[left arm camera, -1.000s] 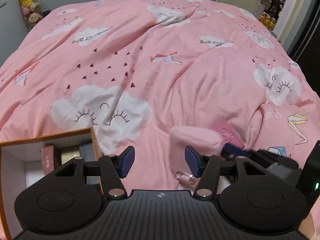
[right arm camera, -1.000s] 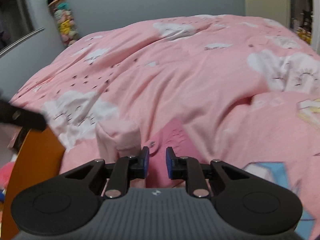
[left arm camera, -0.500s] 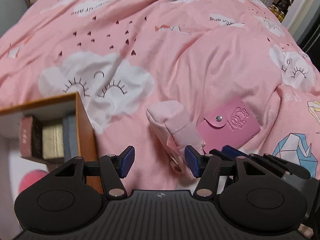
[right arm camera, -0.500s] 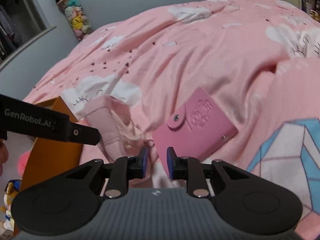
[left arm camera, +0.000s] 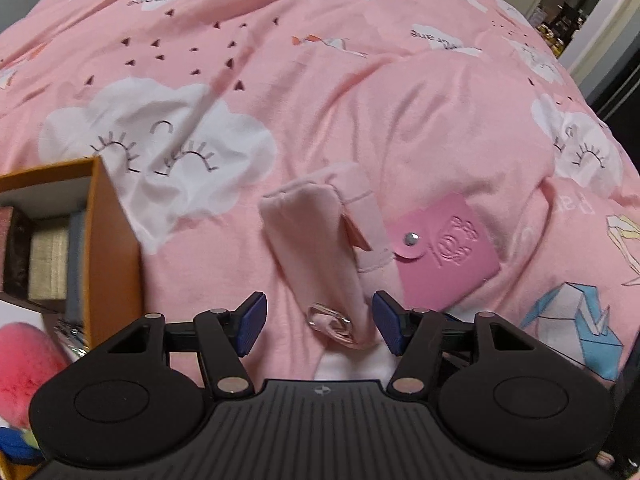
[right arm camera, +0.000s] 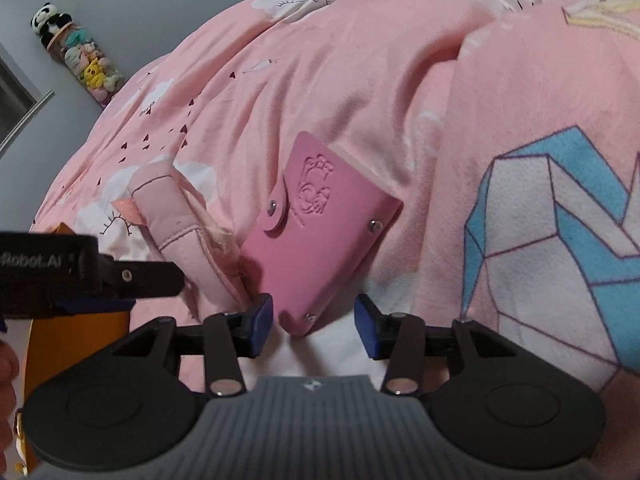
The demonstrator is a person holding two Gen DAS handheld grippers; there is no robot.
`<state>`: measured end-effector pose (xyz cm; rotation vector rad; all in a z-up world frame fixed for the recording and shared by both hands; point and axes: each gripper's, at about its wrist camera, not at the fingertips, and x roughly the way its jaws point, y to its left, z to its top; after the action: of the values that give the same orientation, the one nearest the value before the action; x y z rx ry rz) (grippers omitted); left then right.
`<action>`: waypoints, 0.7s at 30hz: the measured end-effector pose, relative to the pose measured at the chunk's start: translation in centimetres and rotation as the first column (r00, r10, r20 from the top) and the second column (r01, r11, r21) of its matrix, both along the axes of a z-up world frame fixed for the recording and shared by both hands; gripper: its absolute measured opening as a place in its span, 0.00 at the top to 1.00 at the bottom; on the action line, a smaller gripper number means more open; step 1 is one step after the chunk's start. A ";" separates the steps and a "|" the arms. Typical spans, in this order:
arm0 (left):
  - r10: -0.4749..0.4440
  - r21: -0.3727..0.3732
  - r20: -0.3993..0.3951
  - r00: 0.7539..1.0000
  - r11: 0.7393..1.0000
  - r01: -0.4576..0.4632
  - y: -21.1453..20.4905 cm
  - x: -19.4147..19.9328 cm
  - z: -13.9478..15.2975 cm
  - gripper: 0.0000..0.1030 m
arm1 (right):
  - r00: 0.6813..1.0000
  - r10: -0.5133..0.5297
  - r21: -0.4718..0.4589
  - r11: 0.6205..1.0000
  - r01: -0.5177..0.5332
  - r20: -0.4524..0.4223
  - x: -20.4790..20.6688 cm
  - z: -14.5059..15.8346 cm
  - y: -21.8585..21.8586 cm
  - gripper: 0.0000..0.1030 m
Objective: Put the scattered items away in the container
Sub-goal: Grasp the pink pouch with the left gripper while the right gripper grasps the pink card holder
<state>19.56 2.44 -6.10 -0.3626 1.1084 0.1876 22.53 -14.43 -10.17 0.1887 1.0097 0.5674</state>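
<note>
A: What sits nearest the left gripper [left arm camera: 320,329]?

B: Its jaws stand wide apart with nothing held. Between the blue pads [left arm camera: 251,322] lies the near end of a pale pink fabric pouch [left arm camera: 316,248], with a metal ring [left arm camera: 331,322] at that end.

A: And the right gripper [right arm camera: 314,325]?

B: Its jaws are open too, gripping nothing. The near corner of a pink snap wallet [right arm camera: 320,236] lies between them, closer to the left pad. The wallet has an embossed figure and a snap tab; the pouch lies touching its left edge.

A: Any writing to read?

B: On the left gripper's body, seen from the right wrist, white letters read "Robot.AI", cut off at the frame edge. On the pink duvet [left arm camera: 360,100], the cloud prints farther back carry upside-down lettering; I can only make out "crane".

A: Where's the container?

B: An orange box [left arm camera: 116,248] stands at the left, just beside the left gripper, well apart from the wallet. Inside I see upright flat items [left arm camera: 48,264], and a pink fluffy thing [left arm camera: 24,364] below.

A: Farther back?

B: A tube of plush toys [right arm camera: 80,56] stands against the grey wall.
</note>
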 end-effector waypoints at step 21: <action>0.000 -0.021 0.012 1.000 1.000 0.000 -1.6 1.8 -1.7 0.27 | 0.999 0.041 0.012 0.999 -0.041 0.035 0.6 -1.4 1.7 0.57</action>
<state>21.37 0.84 -7.81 -0.3817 1.0994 0.1738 23.11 -12.73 -11.58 0.1693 0.9784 0.6129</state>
